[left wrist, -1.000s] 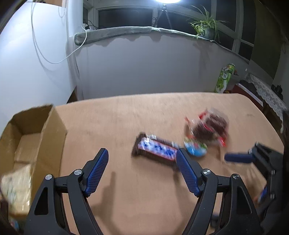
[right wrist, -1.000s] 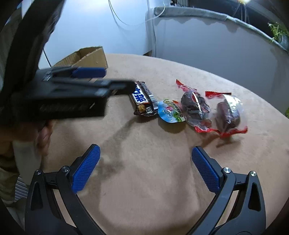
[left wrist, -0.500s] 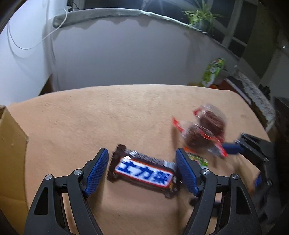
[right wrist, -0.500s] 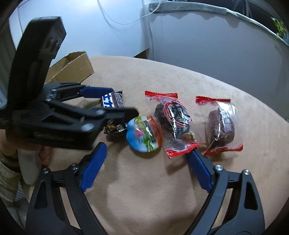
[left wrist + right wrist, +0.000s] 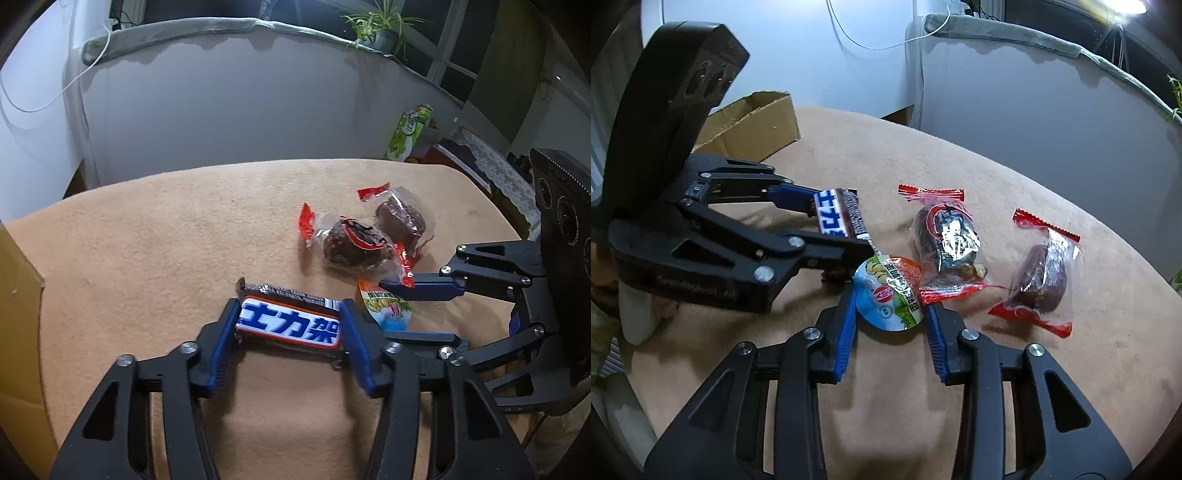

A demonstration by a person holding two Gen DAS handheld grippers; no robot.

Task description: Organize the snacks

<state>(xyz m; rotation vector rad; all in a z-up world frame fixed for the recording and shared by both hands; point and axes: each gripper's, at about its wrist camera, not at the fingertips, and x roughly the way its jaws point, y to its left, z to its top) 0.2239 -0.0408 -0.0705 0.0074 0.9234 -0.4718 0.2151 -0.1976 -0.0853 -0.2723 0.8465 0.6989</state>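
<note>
My left gripper (image 5: 290, 325) is shut on a chocolate bar (image 5: 290, 323) with a blue and white label, pads on both its ends, low on the tan tabletop. It shows in the right wrist view (image 5: 836, 218) too. My right gripper (image 5: 890, 306) is shut on a round blue-green snack pack (image 5: 890, 295), which lies right of the bar (image 5: 386, 308). Two dark cakes in clear wrappers with red ends lie beyond: one (image 5: 945, 240) touches the round pack, the other (image 5: 1043, 275) sits farther right.
An open cardboard box (image 5: 753, 122) stands at the table's left; its wall (image 5: 18, 314) fills the left edge of the left wrist view. A grey wall (image 5: 240, 110) rises behind the table. A green bag (image 5: 408, 131) stands off the far right edge.
Both grippers have moved down and forward onto the snacks and closed: the left on the chocolate bar, the right on the round pack. One second ago both were open and empty.
</note>
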